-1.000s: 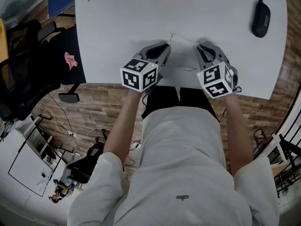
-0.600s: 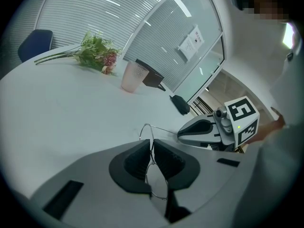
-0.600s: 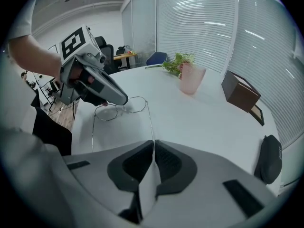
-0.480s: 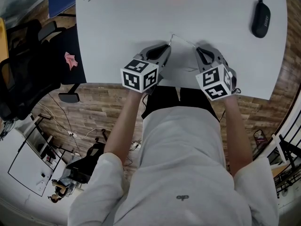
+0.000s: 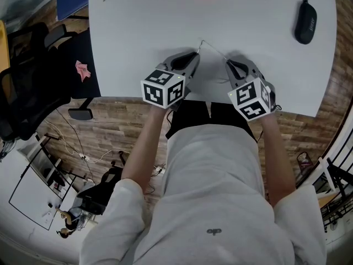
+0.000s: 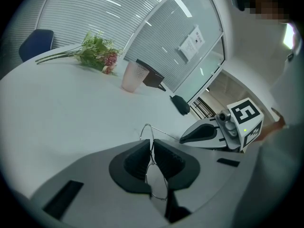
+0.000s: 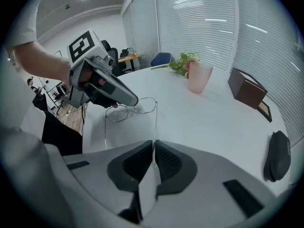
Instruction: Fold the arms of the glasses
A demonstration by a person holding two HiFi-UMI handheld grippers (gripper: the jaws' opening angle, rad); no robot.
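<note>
Round white table [image 5: 138, 32]: fills the upper half of the head view. The person in the white shirt [image 5: 215, 192] stands at its near edge, both forearms reaching over it.

Left gripper [image 6: 151, 145]: over the near part of the table, pointing down and away. Jaws pressed together on the front frame of the thin wire-rimmed glasses [image 7: 129, 110]. One rim loop shows beyond the pads, another behind them.

Right gripper [image 7: 154, 146]: just beside the left one, tips angled towards it. Jaws narrow, having just been closing. The thin metal temple arm [image 7: 155, 125] runs straight into the slit between the pads and is pinched there.

Brown box [image 7: 247, 90]: far side of the table, well apart from the grippers.

Bunch of green stems with pink flowers [image 6: 97, 55]: lying flat near the far edge.

Pale pink cup [image 7: 198, 77]: upright, between the flowers and the box.

Black oval zip case [image 5: 305, 20]: lying towards the table's right side, well apart from both grippers.

Glasses: held between the two grippers over the near-centre of the table, lenses at the left gripper's tips. The pinched temple arm stands out from the frame, not folded. A second temple arm stands out beside it, free. Cannot tell whether the frame touches the table.
</note>
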